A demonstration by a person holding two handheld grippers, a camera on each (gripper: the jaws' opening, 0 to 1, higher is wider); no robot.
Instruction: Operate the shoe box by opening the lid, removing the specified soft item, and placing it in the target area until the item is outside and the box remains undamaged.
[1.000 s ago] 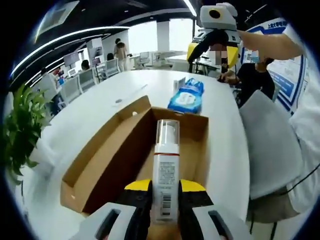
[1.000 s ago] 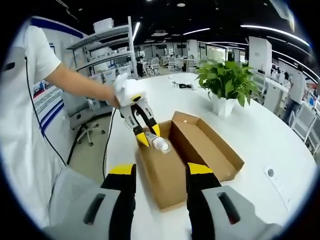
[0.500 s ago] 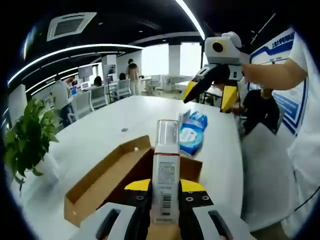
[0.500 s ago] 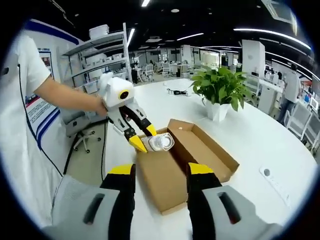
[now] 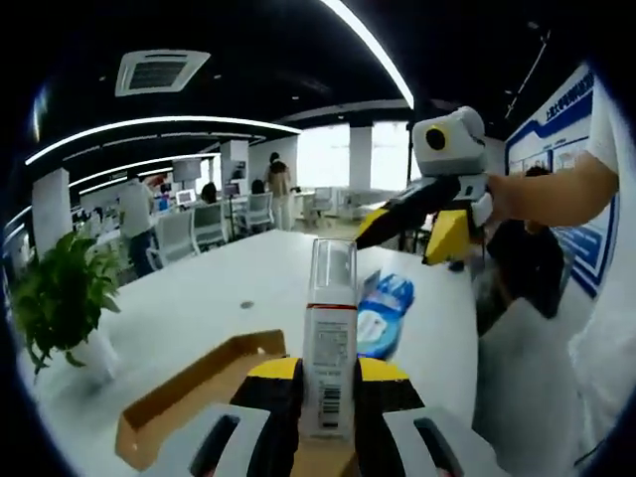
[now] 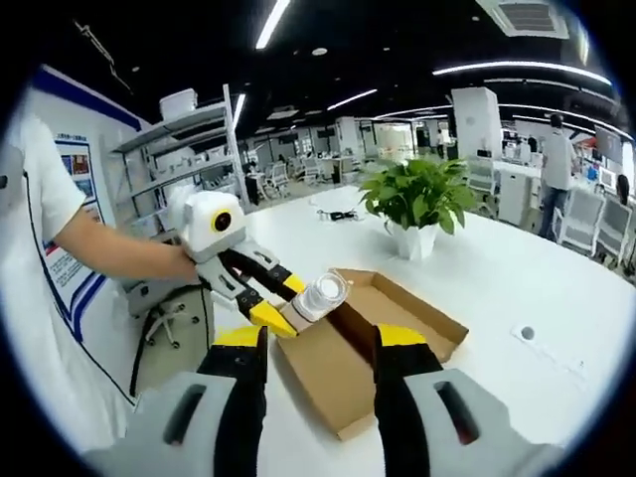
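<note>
Left gripper is clamped on a bottle — white body, printed label, clear cap — which stands upright between the yellow-tipped jaws. In the right gripper view the same gripper holds the bottle tilted in the air, above the near end of the box. The box is brown cardboard, open, lying flat on the white table. A blue pack lies on the table beyond the box, apart from it.

Right gripper — jaws spread wide, nothing between them, over the near edge of the box. It also shows in the left gripper view, in the air above the blue pack, held by a hand.

A potted plant stands on the table beyond the box.
</note>
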